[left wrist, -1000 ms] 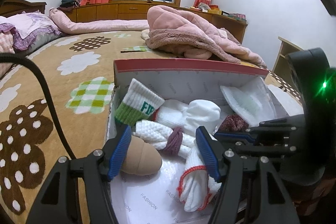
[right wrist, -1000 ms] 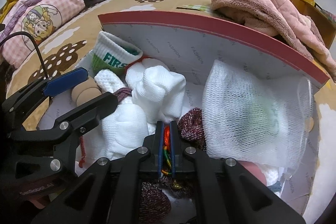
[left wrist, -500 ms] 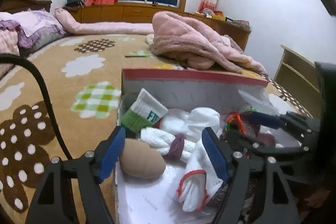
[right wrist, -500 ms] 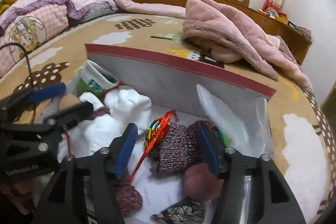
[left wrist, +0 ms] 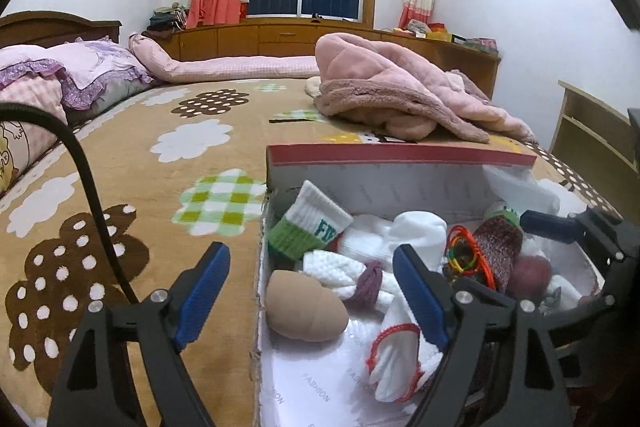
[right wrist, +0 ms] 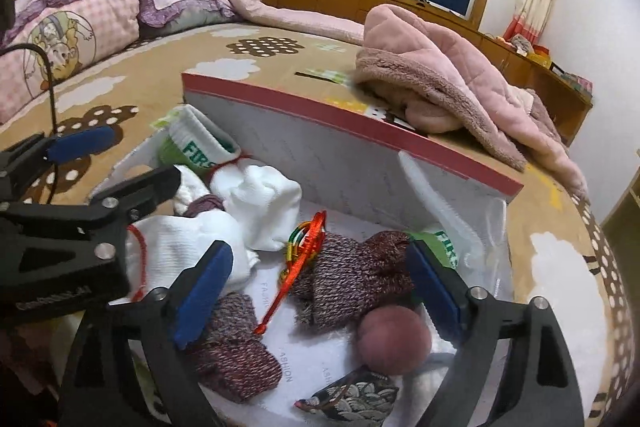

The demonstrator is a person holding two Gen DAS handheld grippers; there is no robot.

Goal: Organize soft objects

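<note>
Jaws have just been opening: your right tool (right wrist: pixel 316 291) stands spread, empty, directly above the maroon knit sock (right wrist: pixel 352 275) lying crosswise.

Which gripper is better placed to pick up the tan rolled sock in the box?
Left. The left gripper is open with the tan rolled sock lying between its fingers, while the right gripper hangs over the maroon knit pieces.

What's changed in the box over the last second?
The right gripper has just been opening and let go of the red cord charm, which now lies in the box. The left gripper opened wider, nothing held. Socks and the tan roll stayed put.
</note>
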